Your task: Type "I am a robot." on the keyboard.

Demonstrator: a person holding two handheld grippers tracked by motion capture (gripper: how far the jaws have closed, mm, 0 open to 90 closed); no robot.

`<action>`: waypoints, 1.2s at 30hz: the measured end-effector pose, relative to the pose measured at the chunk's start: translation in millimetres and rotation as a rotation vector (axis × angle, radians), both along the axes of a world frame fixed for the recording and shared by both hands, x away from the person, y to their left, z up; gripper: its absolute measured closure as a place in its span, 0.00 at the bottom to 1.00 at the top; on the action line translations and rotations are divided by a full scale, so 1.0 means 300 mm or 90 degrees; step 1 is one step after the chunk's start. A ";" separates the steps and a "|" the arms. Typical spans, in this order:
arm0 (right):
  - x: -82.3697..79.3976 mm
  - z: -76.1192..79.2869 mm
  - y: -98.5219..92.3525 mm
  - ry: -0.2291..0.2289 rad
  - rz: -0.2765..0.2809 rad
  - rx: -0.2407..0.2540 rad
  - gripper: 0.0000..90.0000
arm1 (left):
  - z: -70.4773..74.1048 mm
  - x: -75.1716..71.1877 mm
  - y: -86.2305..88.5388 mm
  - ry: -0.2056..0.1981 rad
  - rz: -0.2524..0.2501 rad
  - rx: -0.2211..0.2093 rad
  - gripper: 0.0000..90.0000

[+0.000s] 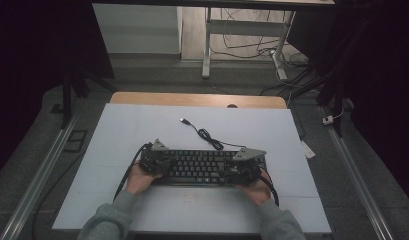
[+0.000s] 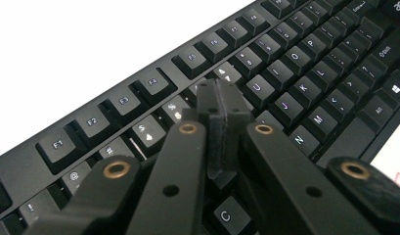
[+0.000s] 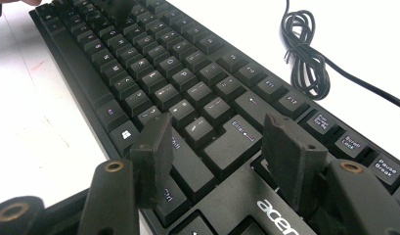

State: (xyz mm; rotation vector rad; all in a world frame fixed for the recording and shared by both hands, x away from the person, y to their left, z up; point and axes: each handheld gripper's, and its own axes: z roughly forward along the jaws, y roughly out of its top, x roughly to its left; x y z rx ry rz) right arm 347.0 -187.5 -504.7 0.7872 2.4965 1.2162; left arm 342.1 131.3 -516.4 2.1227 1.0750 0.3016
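Note:
A black keyboard [image 1: 199,167] lies across the near middle of the white table [image 1: 142,125], its cable [image 1: 208,136] coiled behind it and ending in a USB plug [image 1: 183,120]. My left gripper [image 1: 153,159] rests over the keyboard's left end; in the left gripper view its jaws are pressed together, the left gripper [image 2: 224,108] hovering above the keyboard [image 2: 295,83] letter rows with nothing held. My right gripper [image 1: 244,167] sits over the right end. In the right gripper view the right gripper [image 3: 222,139] stands open just above the keyboard [image 3: 153,73] by the Enter key.
The coiled cable [image 3: 305,58] lies on the white surface just beyond the keyboard's function row. A wooden table edge [image 1: 197,99] runs along the far side. Desk legs and loose wires [image 1: 252,45] stand on the floor behind. Metal rails [image 1: 39,172] flank the table.

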 end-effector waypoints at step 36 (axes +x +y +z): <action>0.002 0.008 -0.010 -0.006 -0.005 0.009 0.50 | 0.069 -0.095 0.087 -0.027 0.033 -0.040 0.39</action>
